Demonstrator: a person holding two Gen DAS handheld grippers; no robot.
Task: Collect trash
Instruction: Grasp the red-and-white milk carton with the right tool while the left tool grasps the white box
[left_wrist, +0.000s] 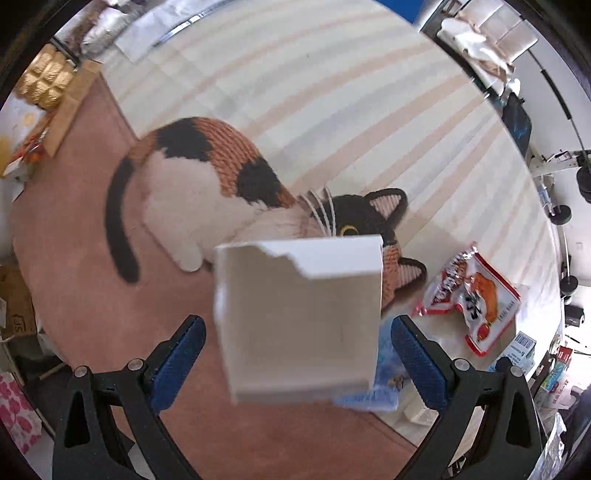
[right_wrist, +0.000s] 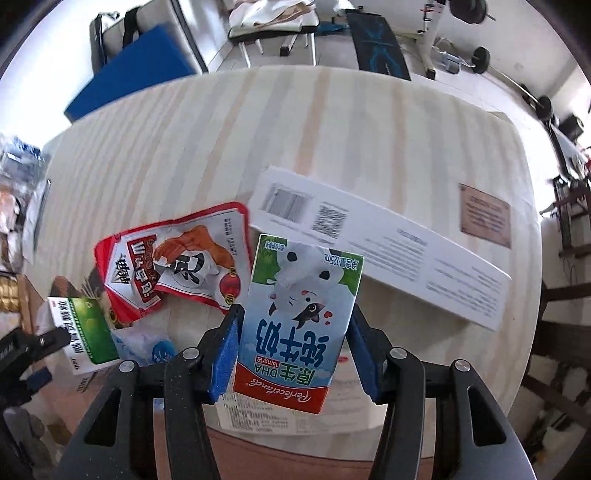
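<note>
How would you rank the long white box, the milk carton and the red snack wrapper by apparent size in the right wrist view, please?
1. Long white box, the longest.
2 and 3. Milk carton and red snack wrapper look alike; the carton sits between the right gripper's pads, nearer the camera, so I would not rank them.

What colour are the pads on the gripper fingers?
Blue, on black fingers; clearest in the right wrist view.

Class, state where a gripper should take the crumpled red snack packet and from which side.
From straight above, at the raised crumpled middle of the red snack packet. It lies flat on the striped mat, so its edges offer little to pinch.
</note>
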